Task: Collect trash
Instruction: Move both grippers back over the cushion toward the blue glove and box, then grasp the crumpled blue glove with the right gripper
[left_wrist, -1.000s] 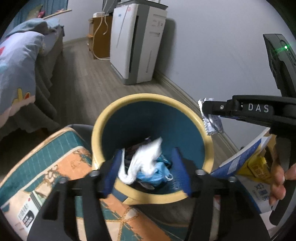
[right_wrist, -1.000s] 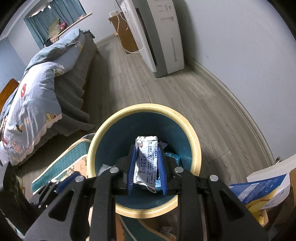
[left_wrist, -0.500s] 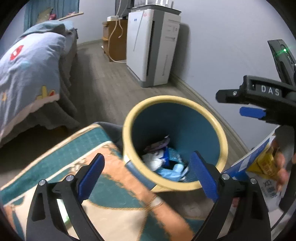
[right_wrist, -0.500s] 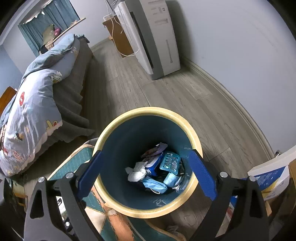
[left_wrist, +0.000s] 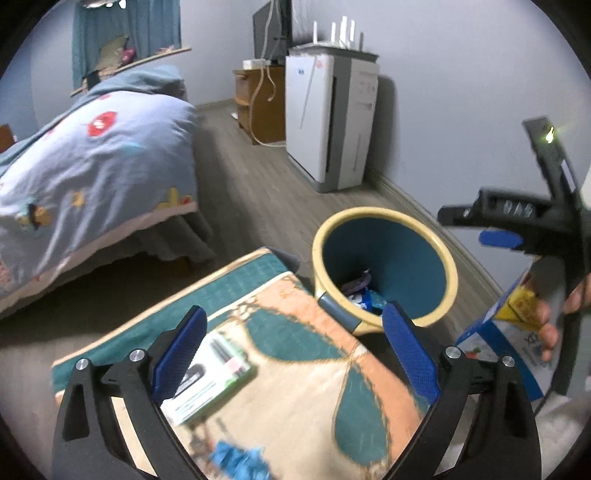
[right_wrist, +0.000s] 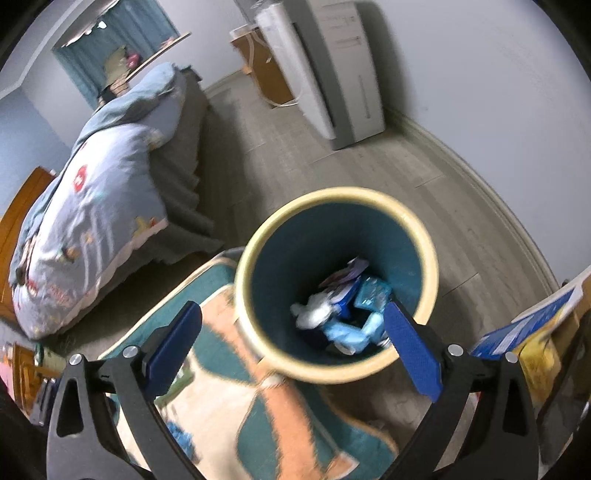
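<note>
Both grippers, left gripper (left_wrist: 291, 349) and right gripper (right_wrist: 293, 341), gape empty beside the trash bin (right_wrist: 424, 254) and rug (left_wrist: 295, 387).

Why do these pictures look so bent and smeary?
Both views are fisheye, so walls and floor curve inside dark corners. Right wrist view: motion blur smears the bin rim and rug. Left wrist view: sharper, though the rug's near edge blurs and a green light flares.

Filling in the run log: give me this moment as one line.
left gripper: open, empty, over mat | right gripper: open, empty, above bin | wrappers and tissue in bin
</note>
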